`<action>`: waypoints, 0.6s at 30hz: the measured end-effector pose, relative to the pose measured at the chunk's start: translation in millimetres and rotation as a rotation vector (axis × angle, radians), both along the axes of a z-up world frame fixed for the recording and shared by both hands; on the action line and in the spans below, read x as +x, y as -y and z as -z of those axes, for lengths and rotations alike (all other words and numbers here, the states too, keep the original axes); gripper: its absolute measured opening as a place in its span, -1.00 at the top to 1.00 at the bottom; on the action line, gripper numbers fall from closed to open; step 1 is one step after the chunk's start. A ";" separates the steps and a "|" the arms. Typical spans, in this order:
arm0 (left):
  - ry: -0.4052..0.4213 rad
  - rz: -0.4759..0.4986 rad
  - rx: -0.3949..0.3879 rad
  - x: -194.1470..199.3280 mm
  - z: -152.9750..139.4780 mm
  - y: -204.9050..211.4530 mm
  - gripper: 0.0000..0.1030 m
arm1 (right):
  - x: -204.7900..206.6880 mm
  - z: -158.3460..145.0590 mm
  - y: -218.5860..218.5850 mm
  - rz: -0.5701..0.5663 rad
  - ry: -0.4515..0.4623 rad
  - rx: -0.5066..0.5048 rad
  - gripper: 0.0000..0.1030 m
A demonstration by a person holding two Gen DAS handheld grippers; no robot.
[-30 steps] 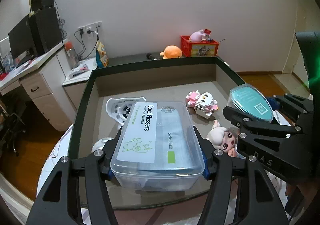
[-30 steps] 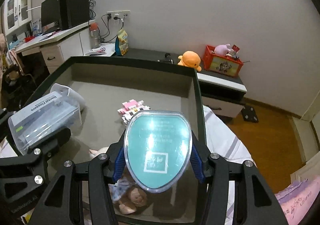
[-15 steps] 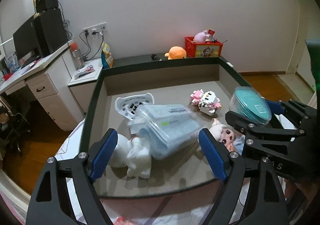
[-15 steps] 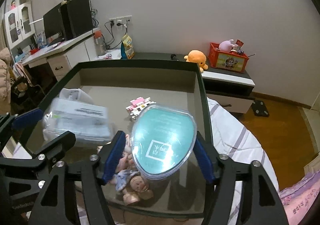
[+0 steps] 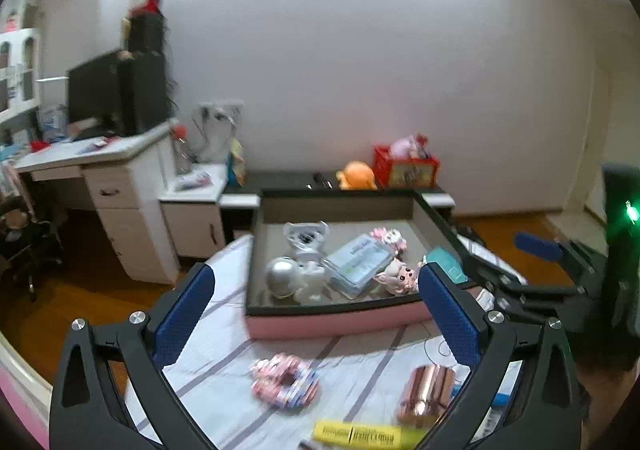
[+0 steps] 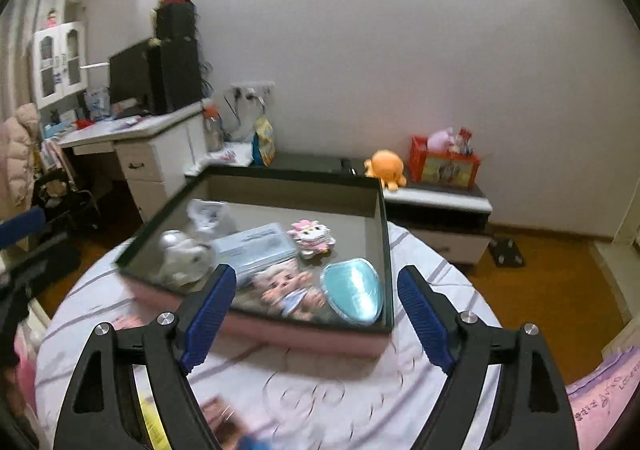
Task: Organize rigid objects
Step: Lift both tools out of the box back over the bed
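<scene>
- Tray (image 5: 332, 320), pink-walled with a dark rim, sits mid-frame in both views on your striped sheet (image 6: 320, 390); the dental flosser box (image 5: 356, 260) lies flat at its centre.
- Your teal oval case (image 6: 352, 292) lies in the tray's near right corner; the right view shows it whole, the left view only a sliver beside the doll (image 5: 398, 276).
- Only the left view shows the pink block toy (image 5: 286, 374), copper cylinder (image 5: 426, 394) and yellow highlighter (image 5: 360, 432) on the sheet, lower frame.
- Your left gripper (image 5: 316, 322) stands spread wide with nothing between its blue pads, jaws having just been opening.
- Your right gripper (image 6: 314, 318) is likewise spread and empty, jaws just opened further.
</scene>
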State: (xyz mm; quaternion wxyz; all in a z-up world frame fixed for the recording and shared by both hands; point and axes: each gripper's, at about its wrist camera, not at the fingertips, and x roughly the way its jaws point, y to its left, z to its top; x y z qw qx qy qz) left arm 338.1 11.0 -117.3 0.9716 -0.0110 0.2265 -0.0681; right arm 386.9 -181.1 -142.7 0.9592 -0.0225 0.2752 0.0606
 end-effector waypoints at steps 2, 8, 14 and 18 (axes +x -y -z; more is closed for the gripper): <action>0.054 -0.023 -0.004 -26.2 -7.3 -6.6 -1.00 | -27.3 -6.2 -2.8 -0.009 0.036 0.002 -0.79; 0.171 -0.066 0.033 -97.2 -13.7 -13.2 -1.00 | -113.7 -20.1 -15.7 0.001 0.173 -0.015 -1.00; 0.251 -0.098 0.084 -147.0 -9.5 -8.2 -1.00 | -171.2 -20.5 -20.0 0.032 0.270 -0.019 -1.00; 0.261 -0.080 0.059 -165.4 -1.9 -10.9 -1.00 | -190.4 -19.6 -16.5 0.037 0.293 -0.016 -1.00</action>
